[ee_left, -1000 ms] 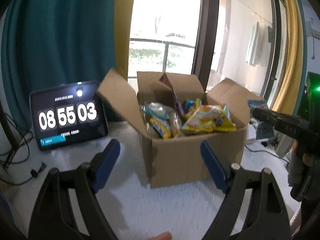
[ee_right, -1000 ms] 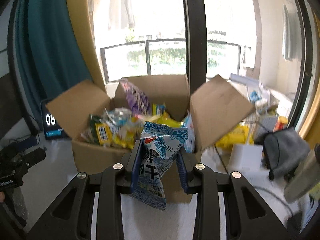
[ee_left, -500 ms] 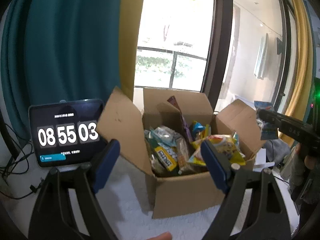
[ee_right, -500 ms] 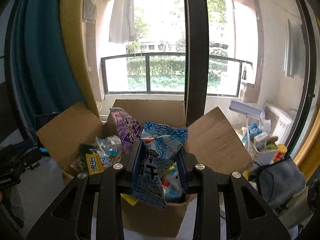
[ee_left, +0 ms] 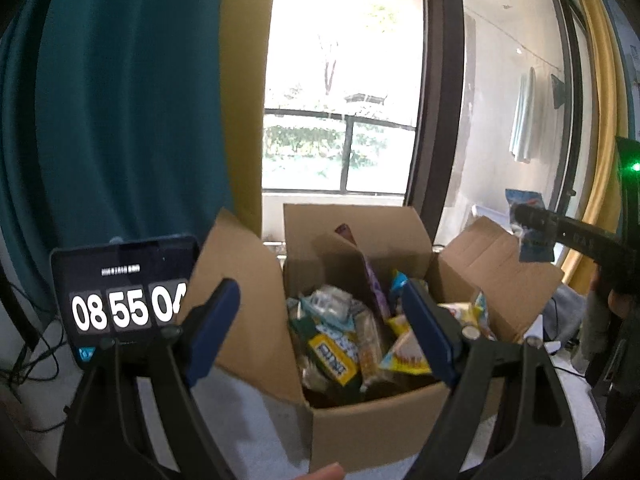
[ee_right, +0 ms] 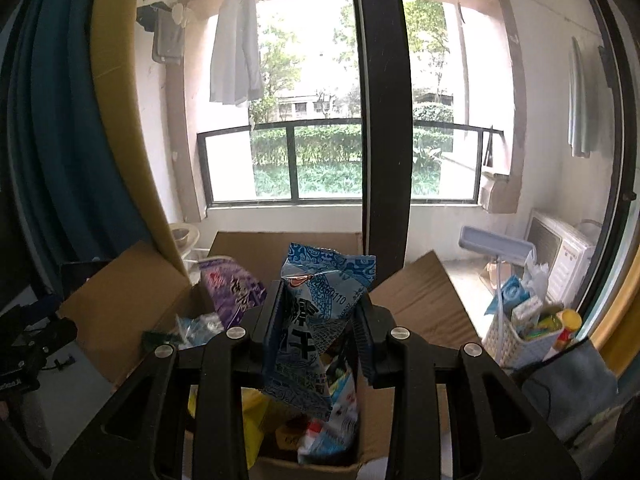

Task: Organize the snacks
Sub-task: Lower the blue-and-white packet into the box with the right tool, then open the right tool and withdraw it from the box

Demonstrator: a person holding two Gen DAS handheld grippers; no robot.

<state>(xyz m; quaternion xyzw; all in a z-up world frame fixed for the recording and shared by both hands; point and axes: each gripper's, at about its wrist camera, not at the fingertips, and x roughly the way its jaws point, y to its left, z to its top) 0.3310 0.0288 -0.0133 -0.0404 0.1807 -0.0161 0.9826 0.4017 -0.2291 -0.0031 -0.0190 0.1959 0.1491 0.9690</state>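
Observation:
An open cardboard box (ee_left: 372,432) with its flaps spread holds several snack packets (ee_left: 332,352). My left gripper (ee_left: 320,328) hangs open in front of the box with nothing between its blue pads. In the right wrist view my right gripper (ee_right: 318,320) is shut on a blue-and-white snack packet (ee_right: 316,328), held above the same box (ee_right: 132,312). A purple packet (ee_right: 234,294) stands upright inside. From the left wrist view the right gripper (ee_left: 536,220) shows at the right edge, carrying the blue packet (ee_left: 528,204) over the right flap.
A tablet showing a clock (ee_left: 128,304) leans at the left of the box, with cables (ee_left: 32,360) beside it. A white basket of small items (ee_right: 516,328) and a grey cloth (ee_right: 572,388) lie to the right. Curtains and a large window stand behind.
Both grippers have risen and advanced toward the box, so its contents show more from above. The right gripper still holds the blue packet. The clock has ticked on one second.

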